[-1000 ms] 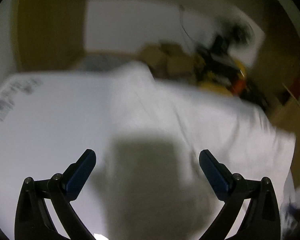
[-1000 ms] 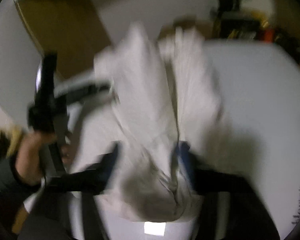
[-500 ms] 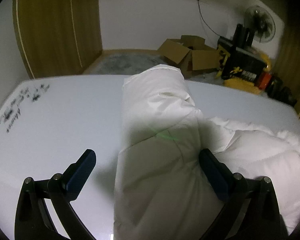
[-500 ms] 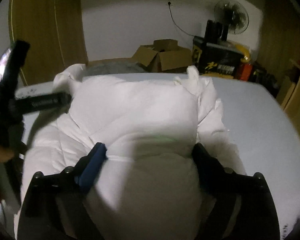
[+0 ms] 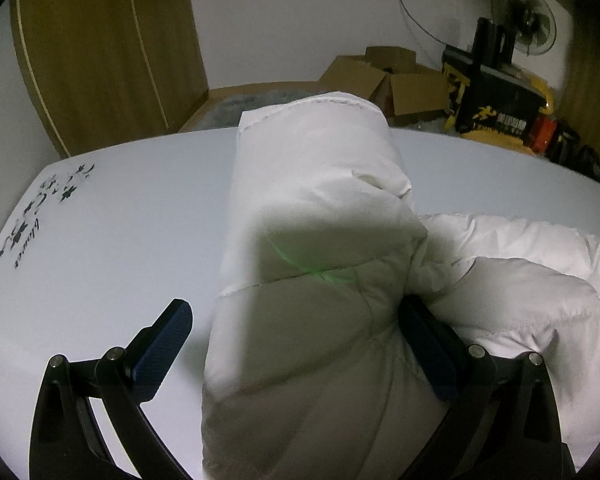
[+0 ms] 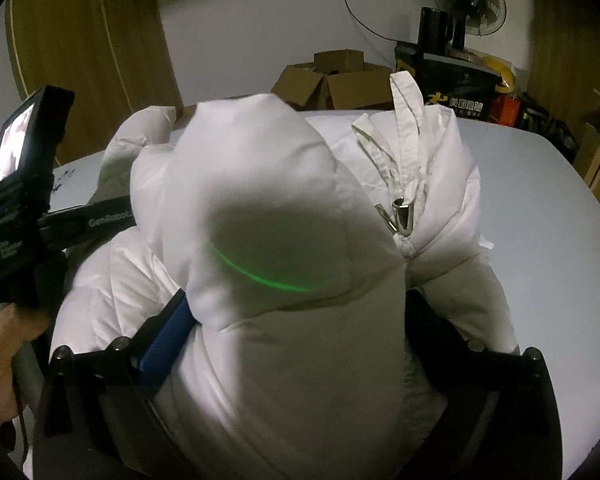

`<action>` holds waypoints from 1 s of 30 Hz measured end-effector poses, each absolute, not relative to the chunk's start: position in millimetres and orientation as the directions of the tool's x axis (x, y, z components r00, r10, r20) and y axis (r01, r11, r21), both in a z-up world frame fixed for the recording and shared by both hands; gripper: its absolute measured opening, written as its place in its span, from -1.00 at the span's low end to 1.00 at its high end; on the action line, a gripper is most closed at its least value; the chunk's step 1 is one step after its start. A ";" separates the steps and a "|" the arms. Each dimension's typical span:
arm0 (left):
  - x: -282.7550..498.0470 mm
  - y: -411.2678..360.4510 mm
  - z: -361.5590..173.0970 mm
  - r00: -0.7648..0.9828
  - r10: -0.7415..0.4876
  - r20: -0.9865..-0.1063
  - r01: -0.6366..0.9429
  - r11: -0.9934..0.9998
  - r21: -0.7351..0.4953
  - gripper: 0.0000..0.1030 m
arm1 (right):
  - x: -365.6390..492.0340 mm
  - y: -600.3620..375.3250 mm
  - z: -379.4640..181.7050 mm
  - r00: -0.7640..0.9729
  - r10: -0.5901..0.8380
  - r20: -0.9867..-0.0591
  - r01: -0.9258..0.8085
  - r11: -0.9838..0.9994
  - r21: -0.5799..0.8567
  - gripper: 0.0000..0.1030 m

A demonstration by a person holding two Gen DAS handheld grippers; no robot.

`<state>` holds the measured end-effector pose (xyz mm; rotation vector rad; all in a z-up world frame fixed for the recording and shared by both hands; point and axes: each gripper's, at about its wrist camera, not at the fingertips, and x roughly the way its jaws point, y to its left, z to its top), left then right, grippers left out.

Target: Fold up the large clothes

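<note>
A white puffy jacket (image 5: pixel 320 184) lies bunched on the white table (image 5: pixel 120 220). One rolled sleeve runs away from me between the fingers of my left gripper (image 5: pixel 296 312). That gripper is open: its left pad stands clear of the fabric and its right pad rests against it. In the right wrist view the jacket (image 6: pixel 260 184) bulges up between the fingers of my right gripper (image 6: pixel 296 304), whose jaws are opening wide. The metal zipper pull (image 6: pixel 400 216) shows at the collar. A hand (image 6: pixel 0 340) holds the left gripper's body (image 6: pixel 20 200) at the left.
Black writing (image 5: pixel 40 204) marks the table's left end. Beyond the far edge stand cardboard boxes (image 5: pixel 380 76), a black and yellow box (image 5: pixel 496 108), a fan (image 5: pixel 528 28) and a wooden wardrobe (image 5: pixel 100 40). Bare tabletop (image 6: pixel 540 220) lies right of the jacket.
Both grippers came down closer over the jacket, which has settled on the table. The right jaws, earlier pinched on the fabric, have spread wide. The left jaws kept their width.
</note>
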<state>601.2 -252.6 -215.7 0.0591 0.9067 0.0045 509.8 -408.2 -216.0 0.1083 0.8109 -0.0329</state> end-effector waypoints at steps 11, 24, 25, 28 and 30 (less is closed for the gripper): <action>609.1 -246.6 -222.9 0.580 -0.009 -0.814 0.037 0.999 0.016 1.00 | 507.5 -398.6 -216.8 0.667 0.004 -0.745 0.084 0.993 0.080 0.98; 583.9 -105.7 -157.4 0.479 -0.506 -0.717 0.196 0.858 -0.474 1.00 | 381.8 -472.1 -150.6 0.679 0.298 -0.671 0.086 0.875 0.476 0.99; 587.3 -100.6 -161.0 0.436 -0.545 -0.716 0.200 0.835 -0.513 1.00 | 375.7 -478.1 -158.8 0.657 0.322 -0.682 0.106 0.856 0.506 0.99; 598.3 -98.6 -185.8 0.324 -0.620 -0.714 0.157 0.780 -0.606 1.00 | 362.5 -489.2 -196.5 0.571 0.421 -0.704 0.163 0.783 0.601 0.99; 604.1 -104.4 -199.8 0.306 -0.614 -0.728 0.154 0.786 -0.599 1.00 | 359.6 -489.4 -212.6 0.550 0.438 -0.711 0.185 0.766 0.615 0.99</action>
